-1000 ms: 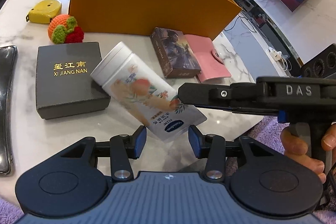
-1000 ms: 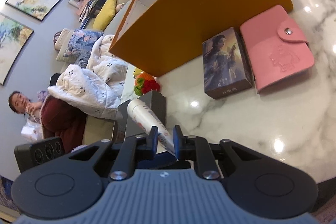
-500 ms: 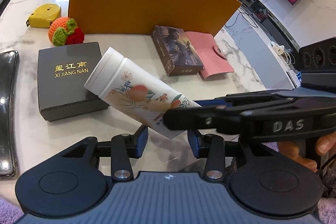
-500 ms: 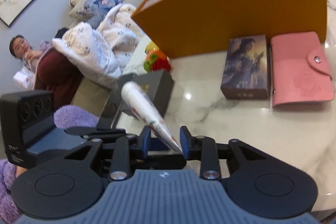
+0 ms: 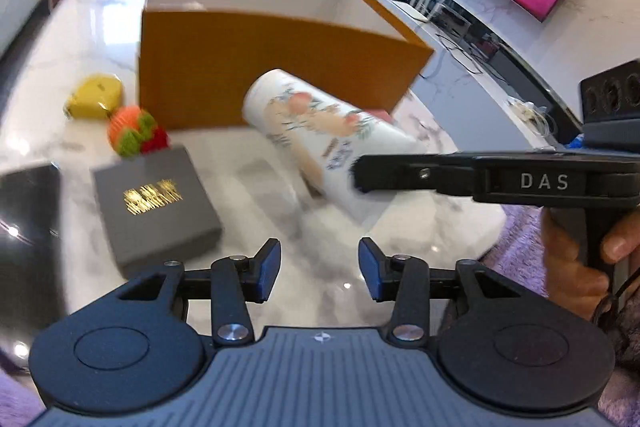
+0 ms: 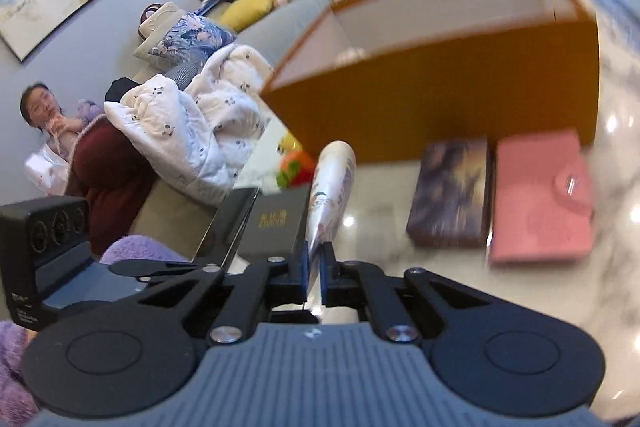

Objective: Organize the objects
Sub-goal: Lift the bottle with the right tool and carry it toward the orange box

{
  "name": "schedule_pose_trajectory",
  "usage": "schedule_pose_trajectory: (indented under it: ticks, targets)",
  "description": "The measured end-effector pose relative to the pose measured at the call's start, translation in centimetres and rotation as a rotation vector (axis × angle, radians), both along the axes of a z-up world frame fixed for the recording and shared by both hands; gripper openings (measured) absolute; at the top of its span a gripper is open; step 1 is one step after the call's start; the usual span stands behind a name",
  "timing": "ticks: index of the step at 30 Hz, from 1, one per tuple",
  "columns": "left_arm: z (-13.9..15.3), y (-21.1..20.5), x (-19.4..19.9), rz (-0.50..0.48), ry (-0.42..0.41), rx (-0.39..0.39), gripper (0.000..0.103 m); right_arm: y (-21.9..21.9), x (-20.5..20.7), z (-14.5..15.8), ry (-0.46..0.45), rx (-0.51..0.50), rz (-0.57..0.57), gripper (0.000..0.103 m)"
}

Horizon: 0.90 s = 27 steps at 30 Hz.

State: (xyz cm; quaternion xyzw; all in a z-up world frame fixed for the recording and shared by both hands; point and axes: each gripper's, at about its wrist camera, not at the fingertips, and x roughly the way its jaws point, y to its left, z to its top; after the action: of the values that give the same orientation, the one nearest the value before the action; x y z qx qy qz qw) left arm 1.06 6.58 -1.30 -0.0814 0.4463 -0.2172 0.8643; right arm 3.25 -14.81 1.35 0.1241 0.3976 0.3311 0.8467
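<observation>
A white lotion tube [image 5: 320,131] with a peach print hangs tilted above the marble table, cap end towards the orange box [image 5: 256,75]. My right gripper [image 6: 315,267] is shut on the tube's [image 6: 332,179] flat crimped end; in the left wrist view the right gripper [image 5: 358,173] comes in from the right. My left gripper [image 5: 319,273] sits below and nearer, its jaws opening with nothing between them. The open orange box [image 6: 440,99] stands just behind the tube.
On the table lie a grey gift box [image 5: 156,203] with gold lettering, a crochet fruit [image 5: 136,135], a yellow tape measure [image 5: 96,101] and a black slab [image 5: 24,211]. A card box [image 6: 452,195] and pink wallet [image 6: 540,203] lie before the orange box. A person [image 6: 100,163] sits beyond.
The right gripper closed on the tube's flat end and lifted it off the table, away from the left fingers. Both views rose and now show the orange box's inside.
</observation>
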Motion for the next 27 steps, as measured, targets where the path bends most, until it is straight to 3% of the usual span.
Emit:
schedule_pose_trajectory:
  ticks: [7,9,13,15,19,27]
  targets:
    - [1.8,2.5,0.5,0.117,-0.066,0.048,0.060,0.9,1.8,2.1,-0.083,-0.088,-0.004,0.000]
    - [2.1,3.0,1.3,0.175,-0.086,0.100,0.068,1.1,2.6,2.2,-0.077,-0.084,-0.002,0.000]
    - [2.2,2.9,3.4,0.207,-0.102,0.215,0.069,2.1,3.4,2.5,-0.084,-0.104,0.015,0.000]
    - [2.0,2.9,4.6,0.207,-0.099,0.242,0.069,2.6,3.5,3.1,-0.110,-0.104,0.023,0.000]
    - [1.1,3.6,7.0,0.227,-0.065,0.221,0.069,3.8,4.3,4.1,-0.198,-0.154,0.023,0.000]
    - [-0.8,4.7,10.6,0.268,0.028,0.252,0.069,5.5,7.0,3.7,-0.230,-0.198,0.038,0.000]
